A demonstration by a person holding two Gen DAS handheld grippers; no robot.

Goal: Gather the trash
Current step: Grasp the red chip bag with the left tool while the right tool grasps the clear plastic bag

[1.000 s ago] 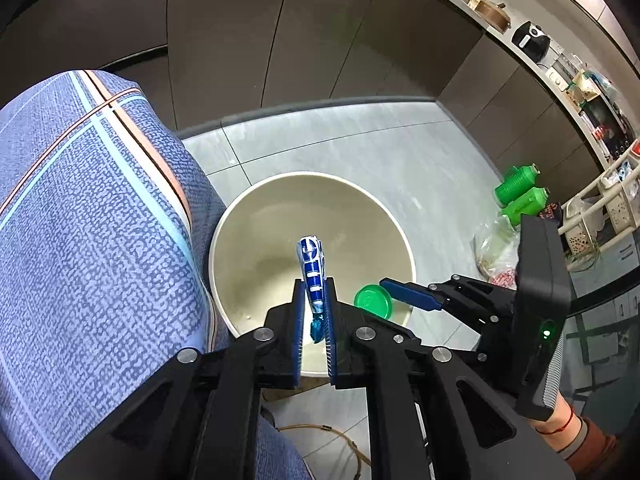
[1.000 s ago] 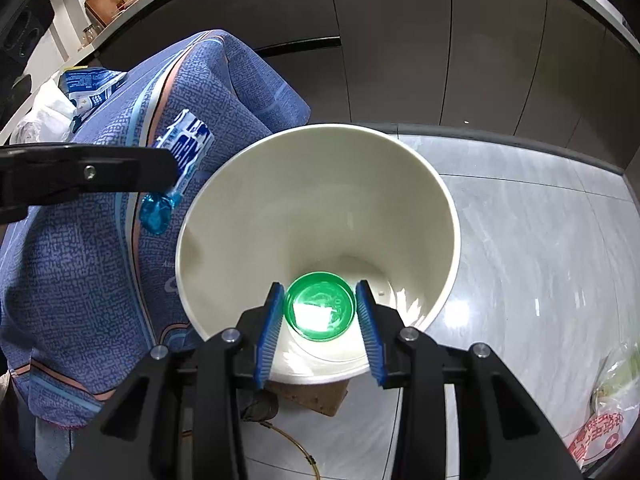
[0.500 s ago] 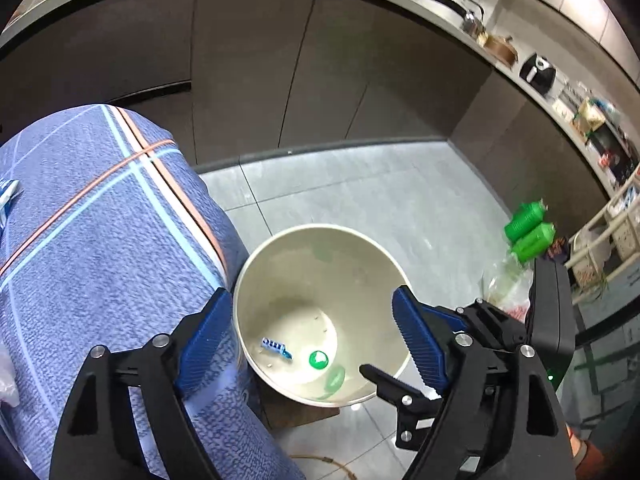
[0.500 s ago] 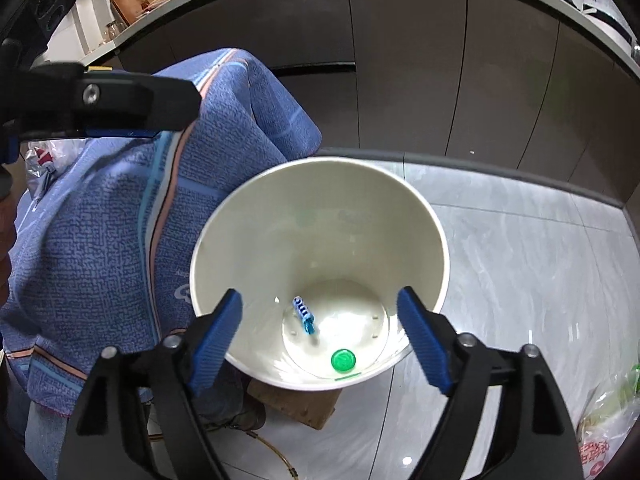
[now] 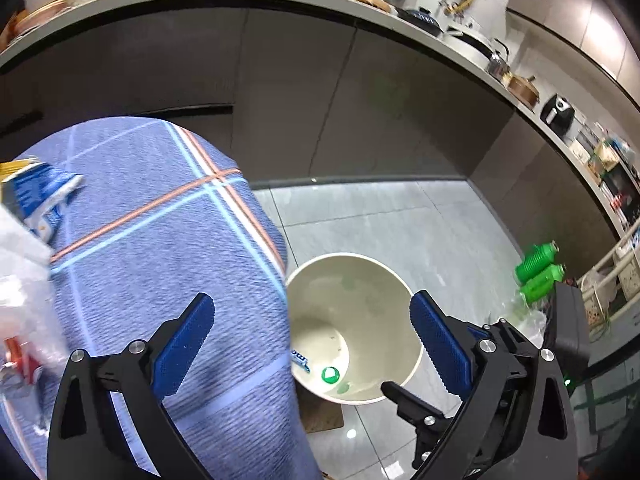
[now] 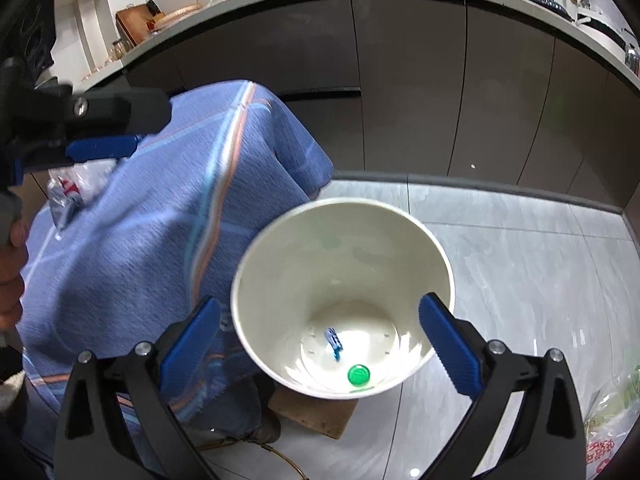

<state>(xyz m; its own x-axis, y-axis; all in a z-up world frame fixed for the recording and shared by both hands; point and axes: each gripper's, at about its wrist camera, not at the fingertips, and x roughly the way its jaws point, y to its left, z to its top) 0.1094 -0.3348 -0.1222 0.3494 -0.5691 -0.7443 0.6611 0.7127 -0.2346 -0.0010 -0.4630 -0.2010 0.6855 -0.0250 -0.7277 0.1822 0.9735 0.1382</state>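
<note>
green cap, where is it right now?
The green cap lies on the bottom of the white bin, near its front wall in the right wrist view, just right of the blue wrapper.

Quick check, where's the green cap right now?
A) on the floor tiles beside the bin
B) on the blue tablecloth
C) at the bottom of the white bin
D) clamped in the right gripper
C: the green cap lies on the floor of the white bin beside the blue wrapper, and the right gripper is open and empty above the rim.
</note>
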